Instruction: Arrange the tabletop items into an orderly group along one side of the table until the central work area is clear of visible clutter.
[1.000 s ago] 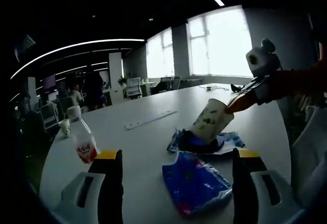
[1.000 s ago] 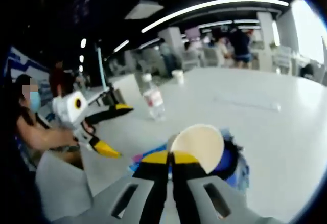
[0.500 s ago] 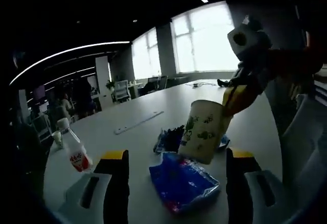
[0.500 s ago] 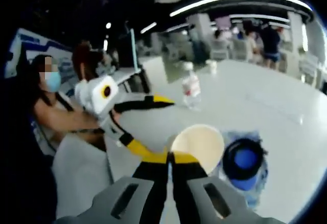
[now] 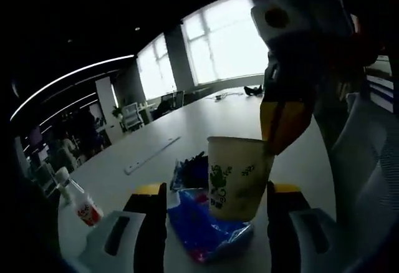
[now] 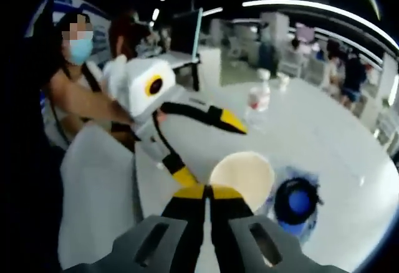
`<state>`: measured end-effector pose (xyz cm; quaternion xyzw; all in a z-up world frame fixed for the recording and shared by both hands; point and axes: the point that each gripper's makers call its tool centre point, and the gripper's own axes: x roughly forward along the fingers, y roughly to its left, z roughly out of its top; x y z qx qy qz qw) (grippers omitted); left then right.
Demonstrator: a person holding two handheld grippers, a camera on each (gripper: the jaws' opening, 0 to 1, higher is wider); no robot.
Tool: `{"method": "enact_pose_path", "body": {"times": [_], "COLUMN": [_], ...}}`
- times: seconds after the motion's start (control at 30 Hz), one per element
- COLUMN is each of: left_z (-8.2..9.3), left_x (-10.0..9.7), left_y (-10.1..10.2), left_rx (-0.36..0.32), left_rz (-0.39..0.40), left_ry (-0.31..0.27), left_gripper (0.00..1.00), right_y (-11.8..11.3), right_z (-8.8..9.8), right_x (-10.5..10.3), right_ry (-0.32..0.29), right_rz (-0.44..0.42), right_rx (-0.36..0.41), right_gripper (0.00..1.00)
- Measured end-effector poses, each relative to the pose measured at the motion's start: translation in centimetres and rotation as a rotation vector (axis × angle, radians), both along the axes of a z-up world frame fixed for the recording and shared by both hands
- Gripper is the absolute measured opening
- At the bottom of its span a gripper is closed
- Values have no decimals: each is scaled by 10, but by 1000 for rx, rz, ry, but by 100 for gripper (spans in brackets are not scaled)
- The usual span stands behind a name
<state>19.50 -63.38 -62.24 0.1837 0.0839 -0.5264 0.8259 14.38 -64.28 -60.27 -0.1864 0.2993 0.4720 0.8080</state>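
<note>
Right tongs [image 6: 208,193] pinch one paper cup [image 5: 235,177].

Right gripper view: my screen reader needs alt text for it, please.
The right gripper, jaws shut, holds a paper cup by its rim above a white table. The open left gripper reaches in beside it.

A cream paper cup [image 5: 235,182] printed with green leaves is being shown above a blue wrapper [image 5: 206,232] on a white desk [image 5: 156,161].
</note>
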Motion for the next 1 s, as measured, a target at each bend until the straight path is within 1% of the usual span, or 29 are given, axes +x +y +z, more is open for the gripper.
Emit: {"method": "enact_pose_path", "body": {"times": [0.07, 0.17, 0.23, 0.3, 0.4, 0.43, 0.53, 0.67, 0.83, 1.0], "left_z": [-1, -3, -5, -7, -8, -9, -10, -10, -12, -13], "left_x": [-4, -11, -14, -16, -20, -22, -25, -29, -29, -30], "left_y": [-2, -6, -8, -10, -13, -14, -15, -16, -15, -15], "left_rx": [7, 23, 35, 41, 49, 53, 56, 53, 61, 46], "left_rz": [-12, -44, -66, -68, -88, -103, -117, -130, -116, -103], "left_ry": [-1, -2, 7, 14, 14, 13, 19, 30, 31, 41], "left_gripper": [59, 55, 52, 48, 46, 45, 44, 40, 39, 39], "right_y": [1, 2, 1, 1, 1, 1, 0, 1, 1, 1], "right_z": [0, -3, -5, -6, -7, -7, -7, -6, -7, -7], "right_x": [-2, -7, -12, -13, -16, -17, -18, -18, -18, -17], "right_ry": [-23, -30, -23, -28, -45, -39, -23, -37, -40, -44], "right_rz": [27, 64, 93, 109, 156, 159, 168, 188, 189, 185], "right_rx": [-29, -67, -93, -107, -147, -148, -145, -153, -159, -158], "right_gripper": [0, 0, 0, 0, 0, 0, 0, 0, 0, 0]}}
